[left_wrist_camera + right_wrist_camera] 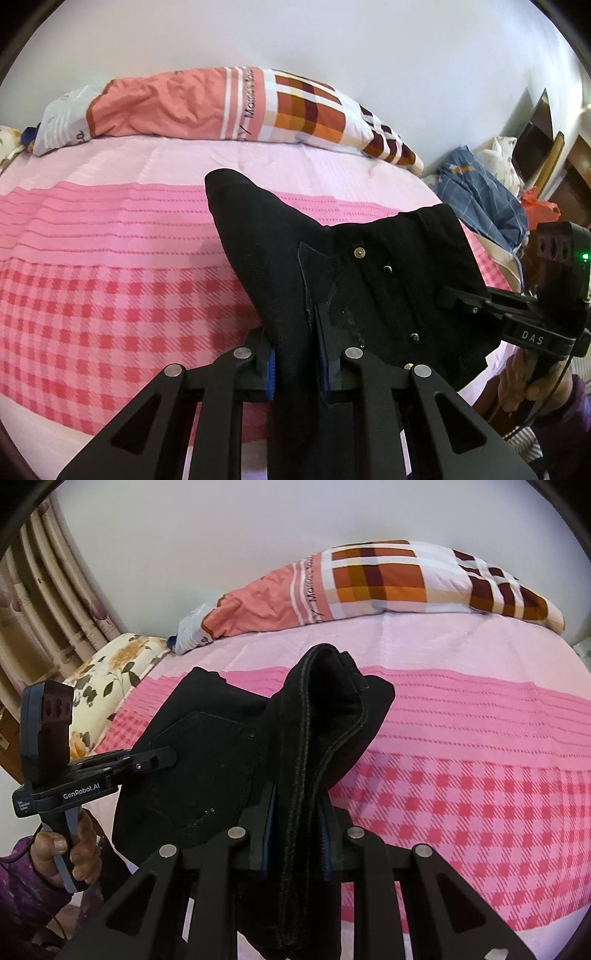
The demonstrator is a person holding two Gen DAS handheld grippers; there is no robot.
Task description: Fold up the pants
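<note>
Black pants (369,280) hang lifted above the pink bed, gripped at both ends of the waistband. My left gripper (295,354) is shut on one bunched edge of the fabric, which stands up between its blue pads. In the right wrist view my right gripper (299,830) is shut on a thick stitched fold of the same pants (207,753), with a back pocket showing to its left. Each gripper appears in the other's view: the right gripper (458,299) bites the cloth at the right, the left gripper (162,760) at the left. A hand (70,853) holds its handle.
The bed's pink checked and striped cover (110,280) spreads below and ahead. A folded orange and plaid quilt (229,107) lies along the white wall. Blue checked clothes (480,195) are heaped at the bed's right end; a floral pillow (110,672) and curtains (48,602) stand left.
</note>
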